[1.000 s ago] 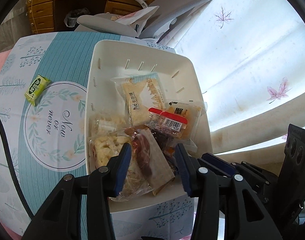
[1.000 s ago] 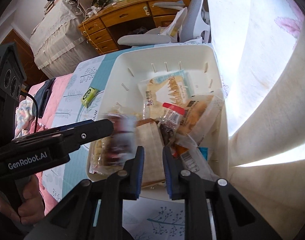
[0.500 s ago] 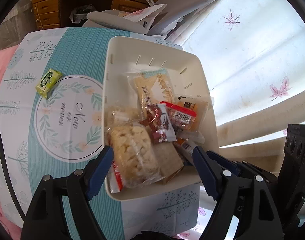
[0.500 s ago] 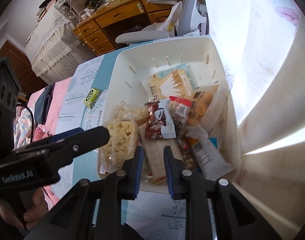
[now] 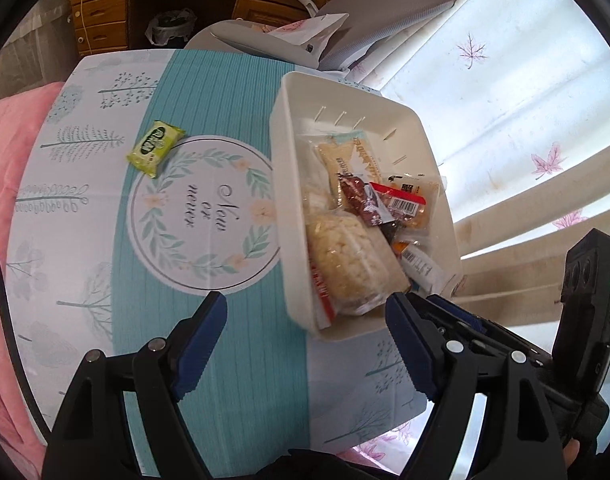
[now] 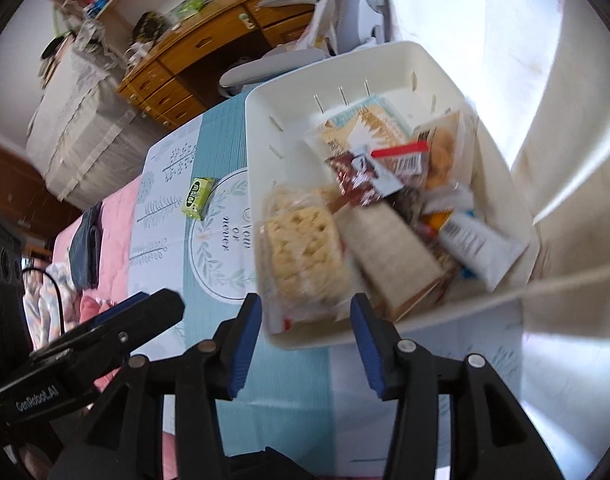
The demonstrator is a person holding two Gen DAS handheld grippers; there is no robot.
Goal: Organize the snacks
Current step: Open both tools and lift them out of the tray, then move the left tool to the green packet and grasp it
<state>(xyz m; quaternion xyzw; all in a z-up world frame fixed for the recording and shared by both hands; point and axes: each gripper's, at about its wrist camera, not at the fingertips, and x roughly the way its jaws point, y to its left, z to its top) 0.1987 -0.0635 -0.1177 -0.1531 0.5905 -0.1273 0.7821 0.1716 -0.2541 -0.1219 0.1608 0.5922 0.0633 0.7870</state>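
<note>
The left tool [image 5: 307, 350] stands spread wide with nothing between its pads, above the teal tabletop [image 5: 225, 360] just short of the bin [image 5: 289, 216]. A second ago it was narrower, down among the packets; the rice-cracker pack [image 5: 345, 264] that was between its fingers now lies loose at the bin's near end. The right tool [image 6: 305, 338] has just been opening too, and it hangs empty over the bin's near rim, as the right wrist view shows. Both have backed off from the bin, so I judge that one drop is finished and the next pick is due. The bin holds a heap of packets: a red-topped one with a barcode [image 5: 401, 204] and a dark red one [image 5: 361, 200] among them. One green packet [image 5: 155, 148] still lies alone on the tabletop, well apart from the bin, probably next. The cloth's round motif reads "Now or never" [image 5: 207, 210]; the left tool's body, seen from the right wrist, reads "GenRobot.AI". The packet print is too small to read.
</note>
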